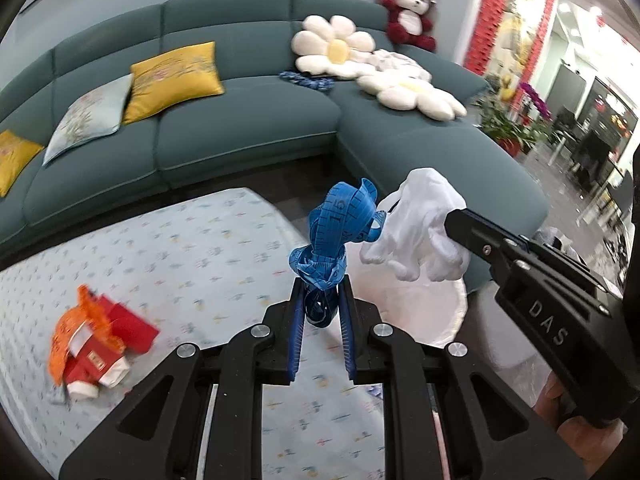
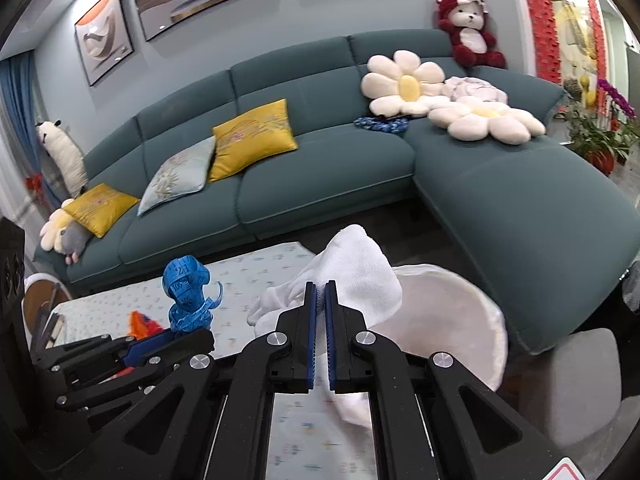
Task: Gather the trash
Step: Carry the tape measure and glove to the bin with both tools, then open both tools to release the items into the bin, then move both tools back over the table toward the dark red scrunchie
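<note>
Before the teal sofa [image 2: 320, 184], above the patterned table [image 1: 168, 248], the right gripper [image 2: 320, 292] is clamped on a white cloth [image 2: 356, 268] over a white bin [image 2: 460, 320], while the left gripper [image 1: 322, 292] pinches a crumpled blue measuring tape [image 1: 340, 228] just beside it.

Left wrist: rides the left gripper [image 1: 321, 300], looking down over the surface [image 1: 160, 248] toward the sofa [image 1: 240, 128].
Right wrist: rides the right gripper [image 2: 320, 296], same heading, close.
Shared: sofa, surface, each other's gripper.
</note>
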Demonstrator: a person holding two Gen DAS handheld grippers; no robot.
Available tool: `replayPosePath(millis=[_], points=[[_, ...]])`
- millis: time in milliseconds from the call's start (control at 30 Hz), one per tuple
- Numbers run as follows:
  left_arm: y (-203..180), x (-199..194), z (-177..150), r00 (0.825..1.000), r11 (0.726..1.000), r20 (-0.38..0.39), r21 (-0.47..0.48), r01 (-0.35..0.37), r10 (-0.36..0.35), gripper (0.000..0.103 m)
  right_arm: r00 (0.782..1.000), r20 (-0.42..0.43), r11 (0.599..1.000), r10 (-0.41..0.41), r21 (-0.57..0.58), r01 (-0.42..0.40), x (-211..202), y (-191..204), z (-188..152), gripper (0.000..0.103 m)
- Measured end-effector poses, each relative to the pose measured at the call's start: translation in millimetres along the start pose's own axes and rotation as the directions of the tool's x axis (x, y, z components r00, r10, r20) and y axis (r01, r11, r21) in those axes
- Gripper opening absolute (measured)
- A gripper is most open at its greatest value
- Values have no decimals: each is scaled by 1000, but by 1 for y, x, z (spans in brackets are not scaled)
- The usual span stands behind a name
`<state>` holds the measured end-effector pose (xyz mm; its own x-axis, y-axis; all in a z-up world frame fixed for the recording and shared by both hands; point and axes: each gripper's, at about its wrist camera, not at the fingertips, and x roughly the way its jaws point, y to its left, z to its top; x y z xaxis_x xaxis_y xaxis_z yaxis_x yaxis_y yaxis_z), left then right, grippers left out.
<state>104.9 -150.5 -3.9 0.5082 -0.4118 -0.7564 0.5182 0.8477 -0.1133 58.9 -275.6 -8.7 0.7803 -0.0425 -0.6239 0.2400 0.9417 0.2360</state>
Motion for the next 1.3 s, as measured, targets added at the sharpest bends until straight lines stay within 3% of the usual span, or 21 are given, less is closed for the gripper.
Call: replayPosePath(millis=[467,533,667,833,1167,1300], points=[[-48,42,13,997,997,-42,48,60,-58,17,998,-14,997,-65,45,65,12,-60,-2,7],[-52,46,15,998,997,-43,44,56,-54,34,997,-16,995,-79,55,79,14,-64,-2,11],[-54,46,19,999,998,-28,32,48,-47,48,997,-11,994,-82,74,83,14,-70,0,17],[-48,45,18,999,999,-27,14,37,-36,54,996,3,993,-87,75,86,9,-67,1,26],[-26,22,14,1000,1000,-4,-26,8,-8,54,997,24,996,-71,62,69,-4,-45,2,42],[-10,10,7,1000,999,6,-53,-10,11,59,998,24,998,-53,44,52,-10,-27,0,44]])
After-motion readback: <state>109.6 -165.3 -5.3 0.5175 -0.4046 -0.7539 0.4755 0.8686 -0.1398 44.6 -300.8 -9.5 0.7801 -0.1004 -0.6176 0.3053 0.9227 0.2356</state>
